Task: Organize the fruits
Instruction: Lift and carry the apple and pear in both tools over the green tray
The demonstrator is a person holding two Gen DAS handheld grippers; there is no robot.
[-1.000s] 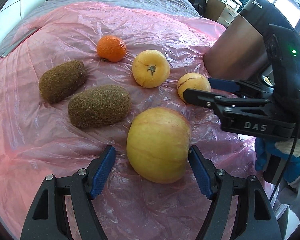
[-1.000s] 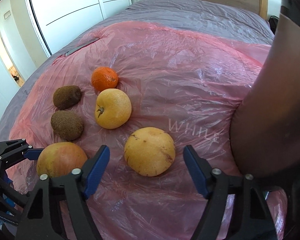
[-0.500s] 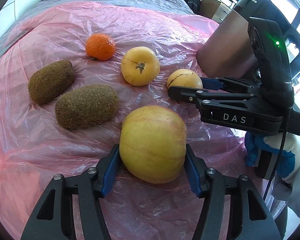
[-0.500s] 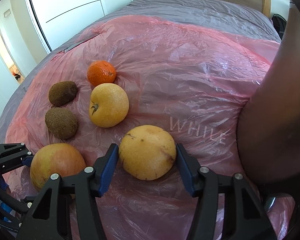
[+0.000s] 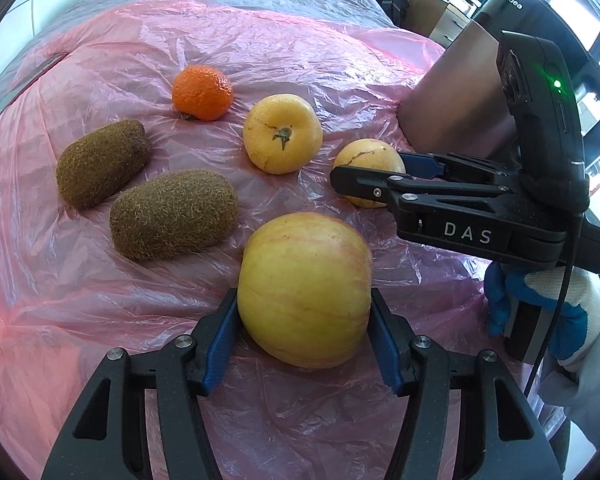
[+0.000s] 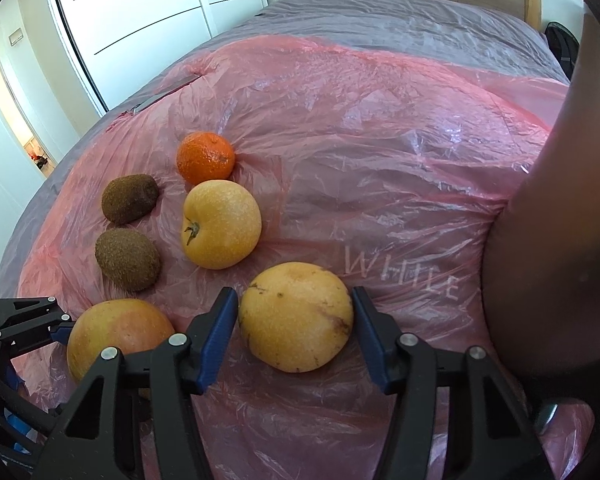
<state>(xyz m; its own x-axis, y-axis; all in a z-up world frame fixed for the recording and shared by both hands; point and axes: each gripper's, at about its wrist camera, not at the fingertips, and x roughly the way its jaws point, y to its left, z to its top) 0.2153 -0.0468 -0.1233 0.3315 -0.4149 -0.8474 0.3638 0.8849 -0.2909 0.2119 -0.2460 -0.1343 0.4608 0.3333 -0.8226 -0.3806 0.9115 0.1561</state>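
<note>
Both grippers are pointed steeply down at a pink plastic sheet (image 6: 380, 168) spread over a grey bed (image 6: 400, 16). Held between the blue pads of the left gripper (image 5: 304, 338) is a large yellow-green apple (image 5: 304, 288) streaked with red; the pads are pressed against its two sides, and the apple is seen resting on the sheet at the near edge of the fruit group. Clamped in the same way by the right gripper (image 6: 296, 330) is a rounder yellow fruit (image 6: 296, 316) with brown blemishes, its sides touched by both pads, just in front of the printed word "WHITE" (image 6: 400, 276) on the sheet. Beyond these two, a yellow fruit with a dark stem (image 5: 282, 133) is laid near the middle, and an orange mandarin (image 5: 202, 92) is set just behind it. Two fuzzy brown kiwis (image 5: 174, 214) (image 5: 102, 162) are placed side by side to the left, close together. A brushed-metal appliance (image 5: 456, 108) marked "Midea" is stood at the sheet's right edge. A white and blue gloved hand (image 5: 556, 308) is seen wrapped around the right gripper's handle.
</note>
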